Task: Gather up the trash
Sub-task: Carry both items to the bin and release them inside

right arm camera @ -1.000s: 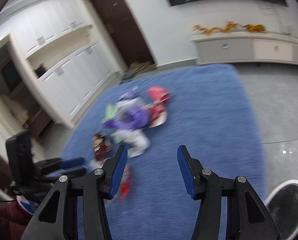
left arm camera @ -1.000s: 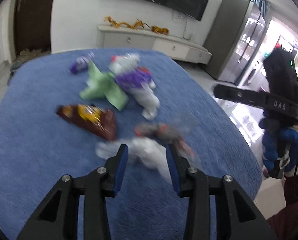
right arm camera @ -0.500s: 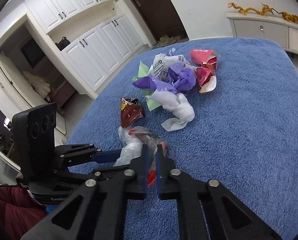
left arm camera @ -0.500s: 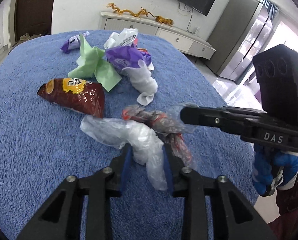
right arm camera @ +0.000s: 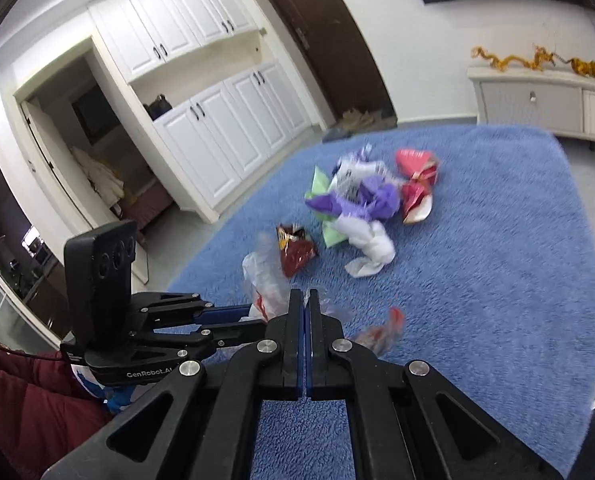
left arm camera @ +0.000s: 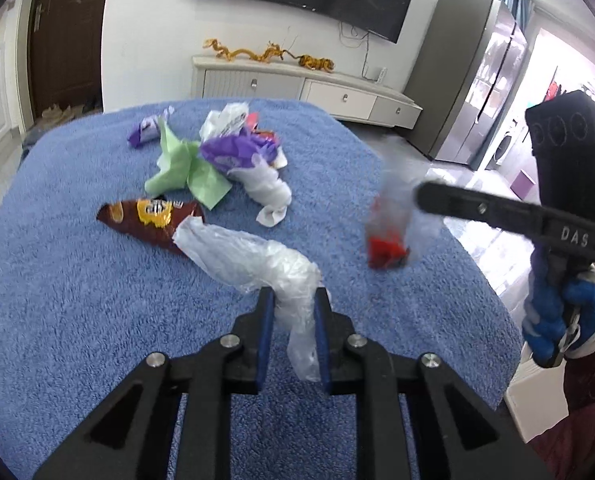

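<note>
While the left gripper (left arm camera: 293, 316) is closing on the soft, light clear bag (left arm camera: 253, 256) at its near end, the right gripper (right arm camera: 304, 304) pinches a thin red-and-clear wrapper (left arm camera: 389, 232).

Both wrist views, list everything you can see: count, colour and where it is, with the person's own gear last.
blue cloth: one, covers the whole work surface.
clear plastic bag: one, see-through white, between the left jaws.
red-and-clear wrapper: one, blurred, hanging from the right gripper's tip.
brown snack bag: one, brown and yellow, flat beside the clear bag.
green paper: one, pale green, in the far pile.
purple wrapper: one, on the pile.
white twisted bag: one, at the pile's near edge.
red packet: one, red and white, beside the pile.
small purple packet: one, far edge.
left gripper: black, blue pads, jaws closing on the clear bag.
right gripper: black, shut on the wrapper.
</note>
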The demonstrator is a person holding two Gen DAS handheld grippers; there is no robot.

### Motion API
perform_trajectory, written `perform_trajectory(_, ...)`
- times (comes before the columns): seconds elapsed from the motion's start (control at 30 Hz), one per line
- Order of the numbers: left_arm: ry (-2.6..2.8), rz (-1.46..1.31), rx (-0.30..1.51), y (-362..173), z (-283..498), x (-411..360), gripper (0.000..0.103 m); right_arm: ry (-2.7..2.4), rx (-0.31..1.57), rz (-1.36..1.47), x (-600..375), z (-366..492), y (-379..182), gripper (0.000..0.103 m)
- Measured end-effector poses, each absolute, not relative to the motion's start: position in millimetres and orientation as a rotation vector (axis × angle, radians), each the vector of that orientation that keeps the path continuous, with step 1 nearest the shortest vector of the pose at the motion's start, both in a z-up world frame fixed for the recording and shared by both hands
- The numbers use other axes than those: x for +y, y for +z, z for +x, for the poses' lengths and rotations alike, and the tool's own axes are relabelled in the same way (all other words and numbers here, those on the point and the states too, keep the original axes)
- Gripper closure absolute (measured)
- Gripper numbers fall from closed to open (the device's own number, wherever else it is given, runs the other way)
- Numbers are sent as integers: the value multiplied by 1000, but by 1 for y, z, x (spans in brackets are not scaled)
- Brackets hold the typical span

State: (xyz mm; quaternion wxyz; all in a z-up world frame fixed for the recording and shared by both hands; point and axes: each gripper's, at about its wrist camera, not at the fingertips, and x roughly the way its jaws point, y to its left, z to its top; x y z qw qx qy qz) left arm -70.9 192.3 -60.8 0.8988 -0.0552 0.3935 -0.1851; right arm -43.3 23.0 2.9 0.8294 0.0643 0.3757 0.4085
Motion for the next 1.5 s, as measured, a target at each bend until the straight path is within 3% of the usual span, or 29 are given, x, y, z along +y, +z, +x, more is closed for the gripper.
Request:
perform_trajectory(0.37,-515,-8,737,-24,-56,135,85,697,639,198,-55,-73,43,103)
perform_trajectory(0.7,-765,160,713,-2,-20,-4,85,399,561,315,-182,-106,45,102)
perform_trajectory(1.27,-1003,252,990,-70,31,-209,81,-30,766,578,-339,-99,-88,97)
perform_trajectory(1.4,-1021,234,1050,-87,40,-227,71,-92,810,595,-358,-97,-111,70)
perform_trajectory(1.5,-1029,225,1068,-93,42,-237,59,-123,820,608,-366,-102,-119,65)
